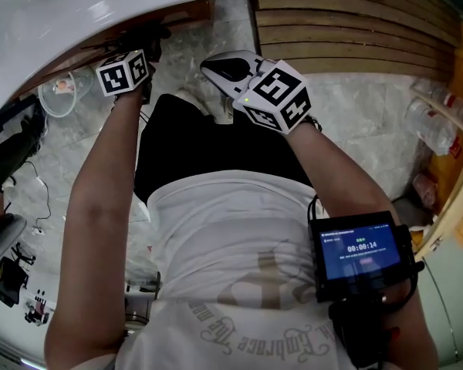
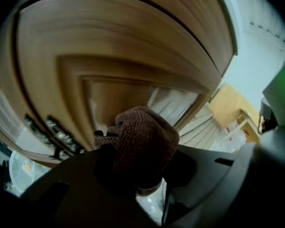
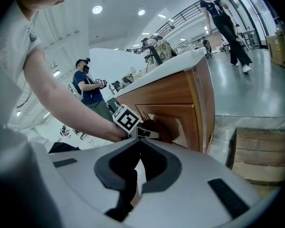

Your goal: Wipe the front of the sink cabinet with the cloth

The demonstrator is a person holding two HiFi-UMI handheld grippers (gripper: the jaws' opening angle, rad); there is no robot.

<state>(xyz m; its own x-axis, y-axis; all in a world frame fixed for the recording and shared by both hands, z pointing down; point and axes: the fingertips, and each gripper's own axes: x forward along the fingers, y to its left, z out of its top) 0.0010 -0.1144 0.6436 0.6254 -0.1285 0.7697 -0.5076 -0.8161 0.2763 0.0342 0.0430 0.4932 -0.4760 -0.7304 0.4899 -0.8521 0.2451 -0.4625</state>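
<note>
A brown knitted cloth [image 2: 143,139] is bunched between the jaws of my left gripper [image 2: 137,170], which is shut on it. The cloth is pressed close to the wooden door panel of the sink cabinet [image 2: 109,65]. In the head view the left gripper [image 1: 149,43] reaches under the white sink top [image 1: 100,14]. From the right gripper view, the left gripper [image 3: 141,129] holds the cloth [image 3: 160,129] against the cabinet front [image 3: 180,101]. My right gripper [image 3: 140,141] is shut and holds nothing. It hangs back from the cabinet [image 1: 220,68], to the right of the left one.
Slatted wooden boards [image 1: 355,21] lie on the floor to the right of the cabinet. A small white fan [image 1: 58,91] sits on the marble floor at the left. Plastic bottles [image 1: 432,122] stand on a shelf at the right. People [image 3: 90,89] stand in the background.
</note>
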